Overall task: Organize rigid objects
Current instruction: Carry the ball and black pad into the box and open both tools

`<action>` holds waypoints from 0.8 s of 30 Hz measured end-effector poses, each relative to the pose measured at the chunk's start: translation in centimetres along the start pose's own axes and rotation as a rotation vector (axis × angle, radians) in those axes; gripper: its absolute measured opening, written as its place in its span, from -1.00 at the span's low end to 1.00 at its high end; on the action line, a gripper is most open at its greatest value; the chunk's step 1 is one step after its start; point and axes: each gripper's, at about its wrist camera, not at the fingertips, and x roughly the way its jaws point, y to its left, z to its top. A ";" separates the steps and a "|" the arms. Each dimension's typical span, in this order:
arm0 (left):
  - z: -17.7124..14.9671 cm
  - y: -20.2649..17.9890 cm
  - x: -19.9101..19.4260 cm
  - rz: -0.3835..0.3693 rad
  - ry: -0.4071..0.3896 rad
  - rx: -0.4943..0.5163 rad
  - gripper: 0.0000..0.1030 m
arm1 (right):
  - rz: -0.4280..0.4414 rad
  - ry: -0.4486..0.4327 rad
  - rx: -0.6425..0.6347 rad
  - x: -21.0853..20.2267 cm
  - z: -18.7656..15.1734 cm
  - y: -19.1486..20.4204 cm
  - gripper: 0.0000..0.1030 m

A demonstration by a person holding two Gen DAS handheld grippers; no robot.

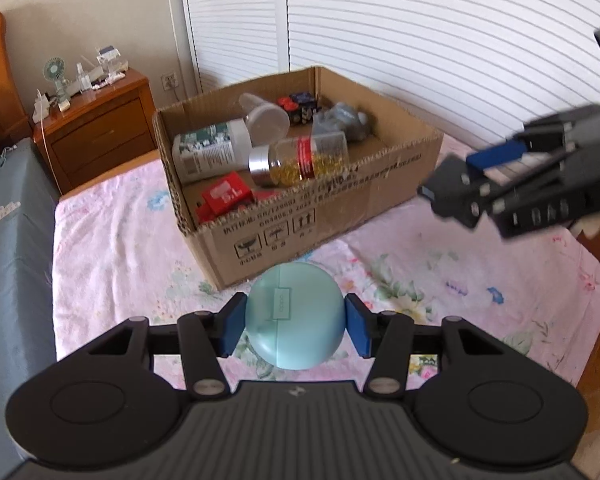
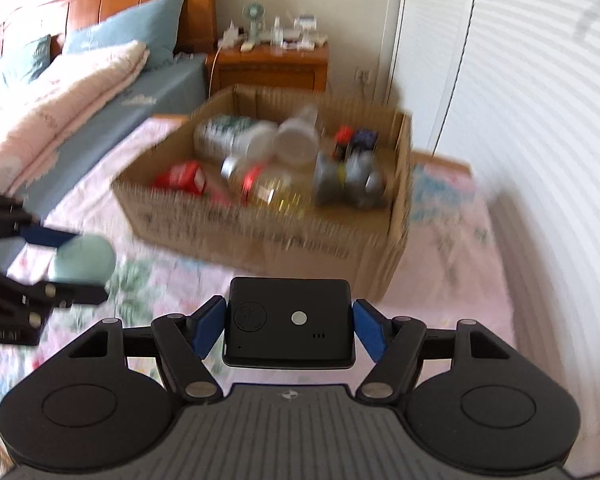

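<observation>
A pale teal case (image 1: 295, 316) is gripped by the left gripper (image 1: 296, 326) above the floral bedspread (image 1: 112, 256); a black device (image 2: 289, 322) is clamped by the right gripper (image 2: 289, 330); both are held short of the cardboard box (image 1: 324, 216).

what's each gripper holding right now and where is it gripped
The left gripper clamps a round teal case by its two opposite sides. The right gripper holds a flat black device by its left and right edges.

Teal case (image 1: 296, 316); black device (image 2: 290, 322); brown cardboard box (image 1: 340, 216); pink floral sheet (image 1: 112, 264)
</observation>
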 end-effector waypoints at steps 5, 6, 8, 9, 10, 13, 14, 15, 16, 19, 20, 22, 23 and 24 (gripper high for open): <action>0.4 0.2 -0.3 0.010 -0.014 -0.006 0.00 | -0.032 -0.045 -0.009 0.7 2.9 -0.9 0.43; 0.5 0.2 -0.4 0.011 -0.016 -0.005 0.00 | -0.032 -0.046 -0.010 1.2 3.5 -1.1 0.43; 0.6 0.2 -0.6 0.013 -0.018 -0.003 0.00 | -0.048 -0.043 -0.015 2.4 4.4 -1.4 0.43; 0.7 0.2 -0.6 0.015 -0.020 -0.003 0.00 | -0.058 -0.034 -0.019 3.0 4.8 -1.5 0.43; 0.7 0.2 -0.7 0.017 -0.021 -0.004 0.00 | -0.071 -0.024 -0.020 3.8 5.1 -1.6 0.43; 1.0 0.3 -0.8 0.021 -0.030 -0.002 0.00 | -0.082 -0.006 -0.003 5.4 5.5 -2.1 0.43; 1.1 0.3 -0.9 0.021 -0.033 -0.001 0.00 | -0.080 -0.010 0.004 5.5 5.5 -2.2 0.44; 1.2 0.2 -1.0 0.022 -0.036 0.001 0.00 | -0.084 -0.019 0.009 5.5 5.4 -2.1 0.48; 1.4 0.2 -1.1 0.023 -0.039 0.003 0.00 | -0.086 -0.025 0.014 5.3 5.3 -2.1 0.73; 1.9 0.1 -1.1 0.026 -0.045 0.014 0.00 | -0.075 -0.058 0.032 4.3 4.9 -1.8 1.00; 2.1 0.0 -1.1 0.026 -0.048 0.017 0.00 | -0.069 -0.060 0.030 3.9 4.8 -1.7 1.00; 2.5 -0.1 -1.2 0.027 -0.054 0.023 0.00 | -0.067 -0.059 0.031 3.3 4.5 -1.5 1.00; 2.8 -0.2 -1.2 0.026 -0.057 0.026 0.00 | -0.069 -0.051 0.032 3.0 4.3 -1.4 1.00; 3.0 -0.3 -1.2 0.025 -0.060 0.030 0.00 | -0.071 -0.044 0.033 2.8 4.2 -1.3 1.00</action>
